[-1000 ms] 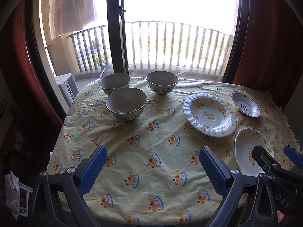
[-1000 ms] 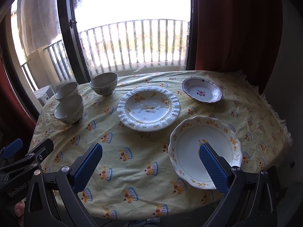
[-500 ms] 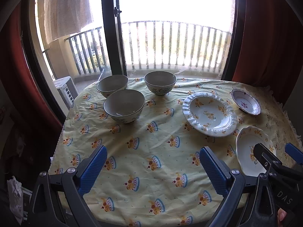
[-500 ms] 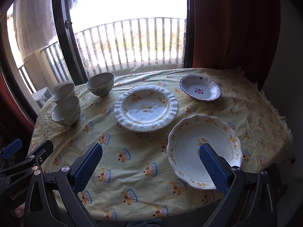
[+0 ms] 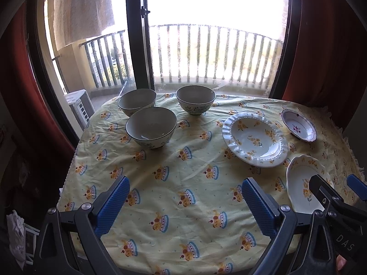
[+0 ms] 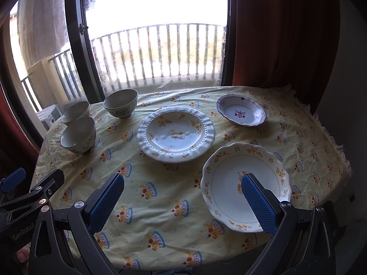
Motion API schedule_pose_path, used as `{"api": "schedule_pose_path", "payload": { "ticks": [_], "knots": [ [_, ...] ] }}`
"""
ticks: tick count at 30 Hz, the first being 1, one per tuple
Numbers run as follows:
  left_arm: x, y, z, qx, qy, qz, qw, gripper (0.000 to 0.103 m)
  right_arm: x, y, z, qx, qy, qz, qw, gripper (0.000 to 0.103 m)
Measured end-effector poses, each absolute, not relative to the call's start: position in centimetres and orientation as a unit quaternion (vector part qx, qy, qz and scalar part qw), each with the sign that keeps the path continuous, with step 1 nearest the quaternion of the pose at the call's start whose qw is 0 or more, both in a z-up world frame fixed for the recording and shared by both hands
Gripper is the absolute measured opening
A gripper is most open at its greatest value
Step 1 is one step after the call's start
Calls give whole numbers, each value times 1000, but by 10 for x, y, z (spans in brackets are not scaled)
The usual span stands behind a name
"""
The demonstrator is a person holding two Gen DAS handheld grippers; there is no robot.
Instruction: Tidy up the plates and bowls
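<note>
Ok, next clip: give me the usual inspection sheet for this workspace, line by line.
Surface: table under a yellow tablecloth with a crown print, wrinkled.
Job's things: three bowls grouped at far left, the near bowl, the back-left bowl and the back-right bowl, all upright and empty. Ribbed plate in the middle, purple-motif dish behind it on the right, scalloped plate nearest. Nothing stacked.
Clutter: nothing seen.
Grippers: left gripper open, above the cloth, holding nothing. Right gripper open, one finger over the scalloped plate; contact not clear.
Cables: nothing seen.
Surroundings: glass balcony door with railing, red curtain, cloth hanging outside.
</note>
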State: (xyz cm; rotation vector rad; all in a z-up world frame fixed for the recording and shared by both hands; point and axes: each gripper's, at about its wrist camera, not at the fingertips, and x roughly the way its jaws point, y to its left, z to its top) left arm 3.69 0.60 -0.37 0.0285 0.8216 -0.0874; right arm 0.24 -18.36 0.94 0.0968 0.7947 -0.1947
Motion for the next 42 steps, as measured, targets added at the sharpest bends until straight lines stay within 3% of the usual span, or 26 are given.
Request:
{"api": "schedule_pose_path", "payload": {
  "ticks": [42],
  "knots": [
    [49, -6, -19, 18, 427, -82, 901, 98, 2, -190, 1, 79, 406, -124, 902, 103]
  ]
}}
